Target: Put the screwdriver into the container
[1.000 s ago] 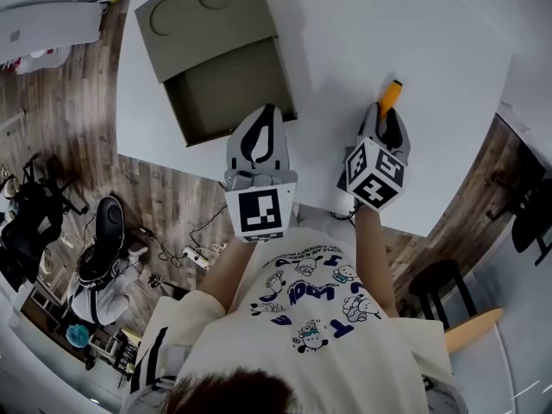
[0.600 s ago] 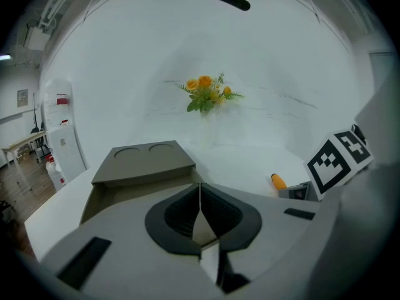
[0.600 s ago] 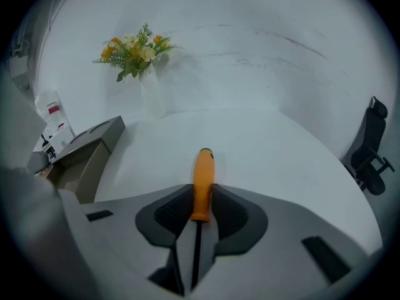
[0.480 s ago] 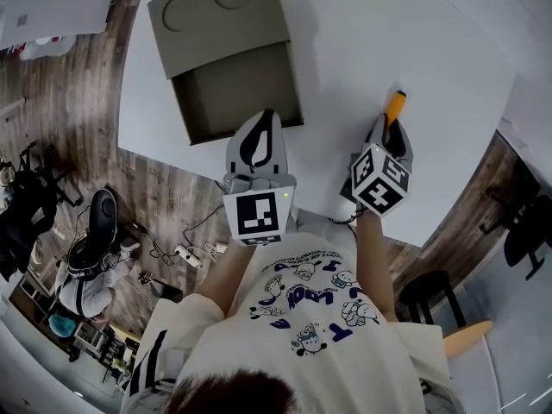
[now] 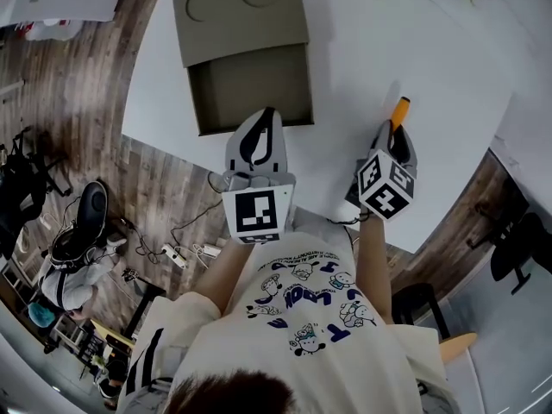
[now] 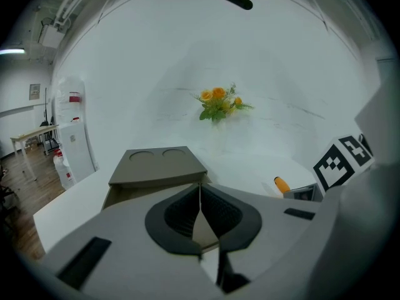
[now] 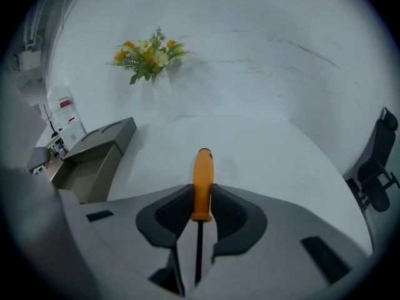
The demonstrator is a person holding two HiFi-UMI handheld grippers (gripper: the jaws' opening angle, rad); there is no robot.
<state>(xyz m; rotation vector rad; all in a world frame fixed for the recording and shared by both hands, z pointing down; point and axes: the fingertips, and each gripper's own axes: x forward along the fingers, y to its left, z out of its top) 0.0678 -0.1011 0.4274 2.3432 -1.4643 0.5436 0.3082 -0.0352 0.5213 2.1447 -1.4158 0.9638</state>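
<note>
1. A white desk [image 5: 414, 50] with a curved near edge fills most of the head view, and its top is plain and matte.
2. The container [image 5: 246, 24], a grey-brown box, sits at the desk's left part. Its far half is covered by a lid with two round recesses, and its near half is an open compartment.
3. The left tool [image 5: 268, 113] has its jaws together with nothing between them. Its tip hangs at the container's near rim.
4. The right tool [image 5: 395, 133] is to the right, well apart from the container. Its jaws have just been closing and its pads now clamp the screwdriver [image 5: 399, 110] by the orange handle.
5. The handle's end points away from the person and the dark shaft runs back between the jaws. Whether the screwdriver touches the desk cannot be told.
6. A bunch of orange and yellow flowers [image 6: 219, 104] stands at the desk's far side, before a white wall.
7. The floor [image 5: 69, 102] is of grey-brown wood planks. On it, left of the person, lie cables [image 5: 185, 253], with a black chair [image 5: 86, 218] beyond them.
8. A dark stool [image 5: 416, 303] stands under the desk's right edge.
</note>
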